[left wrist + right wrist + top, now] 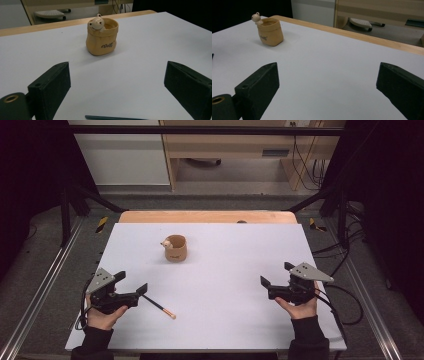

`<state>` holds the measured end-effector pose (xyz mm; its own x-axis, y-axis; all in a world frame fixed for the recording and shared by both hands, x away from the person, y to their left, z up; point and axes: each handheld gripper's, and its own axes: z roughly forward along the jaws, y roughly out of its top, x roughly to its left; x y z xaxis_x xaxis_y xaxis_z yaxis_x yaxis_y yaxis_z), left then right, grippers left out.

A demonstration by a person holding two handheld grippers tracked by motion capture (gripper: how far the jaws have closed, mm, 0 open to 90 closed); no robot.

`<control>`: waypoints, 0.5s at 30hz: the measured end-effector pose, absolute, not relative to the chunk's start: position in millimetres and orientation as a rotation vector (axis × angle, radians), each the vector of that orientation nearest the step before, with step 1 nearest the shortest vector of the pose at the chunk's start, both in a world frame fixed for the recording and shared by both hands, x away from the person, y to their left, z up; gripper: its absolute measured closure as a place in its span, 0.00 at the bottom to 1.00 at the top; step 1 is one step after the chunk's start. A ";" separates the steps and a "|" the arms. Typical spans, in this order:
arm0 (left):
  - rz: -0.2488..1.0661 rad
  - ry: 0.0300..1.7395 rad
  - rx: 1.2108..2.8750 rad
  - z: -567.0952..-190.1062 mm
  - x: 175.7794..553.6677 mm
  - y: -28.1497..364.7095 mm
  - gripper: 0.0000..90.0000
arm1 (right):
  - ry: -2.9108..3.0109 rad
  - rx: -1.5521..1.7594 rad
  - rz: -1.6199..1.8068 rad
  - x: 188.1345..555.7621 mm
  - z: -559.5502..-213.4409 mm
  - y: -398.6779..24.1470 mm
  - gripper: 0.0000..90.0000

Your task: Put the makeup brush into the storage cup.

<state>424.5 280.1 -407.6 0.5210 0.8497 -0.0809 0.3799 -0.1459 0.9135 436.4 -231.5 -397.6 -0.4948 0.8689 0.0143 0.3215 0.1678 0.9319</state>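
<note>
Left gripper (133, 289): held low over the near left of the tabletop, jaws spread wide with nothing between them; it is aimed toward the middle, so that the pen falls just ahead of its jaws.
Pen (160, 307): a dark stick with an orange tip, laid flat on the tabletop, its dark end just beside the left gripper and its tip pointing toward the near middle; in the left gripper view its shaft (112, 117) is seen as a thin line low between the jaws, untouched.
Holder (175, 248): a tan sack-shaped cup with a small bear figure on its rim, stood upright on the far middle of the tabletop, well apart from both grippers; its open mouth is judged to suit receiving the pen.
Tabletop (225, 285): a white sheet over a wooden board, bare between the two grippers.
Right gripper (275, 281): rested by a hand at the near right, jaws likewise apart and empty; it is judged to be kept aside, leaving the pick-up to the left.
</note>
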 end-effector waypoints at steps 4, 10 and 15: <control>0.579 1.028 1.760 -408.3 424.4 278.0 0.07 | 1.918 1.113 1.304 436.3 -398.2 -231.5 0.05; 0.578 1.014 1.786 -408.9 424.9 277.2 0.07 | 1.914 1.115 1.315 435.2 -397.4 -230.9 0.05; 0.565 1.003 1.828 -412.0 427.1 275.5 0.07 | 1.919 1.115 1.307 435.5 -397.7 -230.7 0.06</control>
<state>427.1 275.5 -412.0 0.5583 0.8286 -0.0417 0.3940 -0.2206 0.8922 435.5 -230.7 -397.7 -0.4989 0.8666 0.0056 0.3226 0.1798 0.9293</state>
